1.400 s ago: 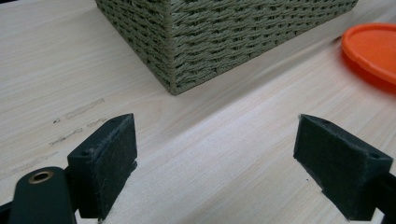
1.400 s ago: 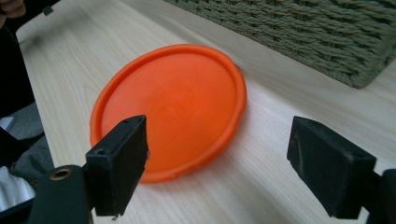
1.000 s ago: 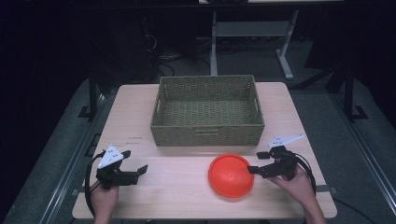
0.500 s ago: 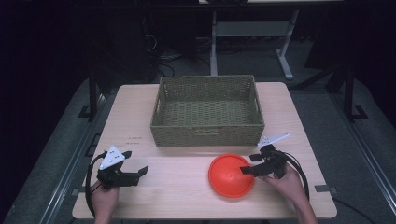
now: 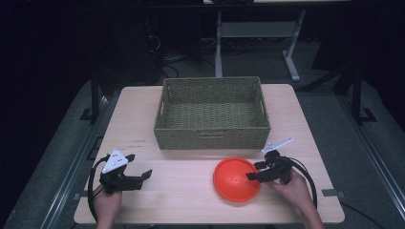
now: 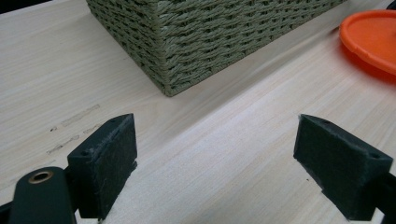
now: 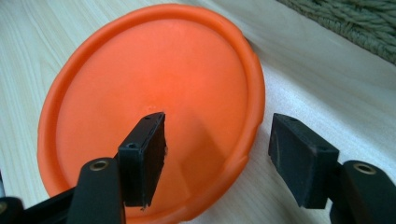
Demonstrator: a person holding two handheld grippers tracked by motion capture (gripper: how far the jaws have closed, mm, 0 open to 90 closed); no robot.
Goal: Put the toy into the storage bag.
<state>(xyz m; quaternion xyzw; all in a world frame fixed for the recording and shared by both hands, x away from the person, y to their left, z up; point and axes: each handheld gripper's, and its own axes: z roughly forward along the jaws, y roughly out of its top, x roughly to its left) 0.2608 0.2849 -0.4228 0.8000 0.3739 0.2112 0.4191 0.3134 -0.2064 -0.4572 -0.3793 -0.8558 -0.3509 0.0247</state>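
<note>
An orange plate (image 5: 234, 183) lies on the wooden table (image 5: 181, 191), in front of the basket's right half. My right gripper (image 5: 255, 171) reaches in from the plate's right side. In the right gripper view the plate (image 7: 154, 84) has its near rim between the jaws of my right gripper (image 7: 217, 154): one pad hangs over the plate's inside, the other stands outside the rim. The jaws have just been closing, and a gap shows at both pads. My left gripper (image 5: 139, 165) rests open at the front left, with bare wood between the jaws of my left gripper (image 6: 215, 158).
A woven green basket (image 5: 212, 136) stands empty at the middle back of the table; its corner (image 6: 210, 32) is close ahead of the left gripper, and its edge (image 7: 355, 23) is past the plate. The plate (image 6: 373, 37) shows at the far right.
My right gripper has moved left and down onto the plate's right rim, and its jaws have narrowed. The left gripper and the plate have stayed put.
</note>
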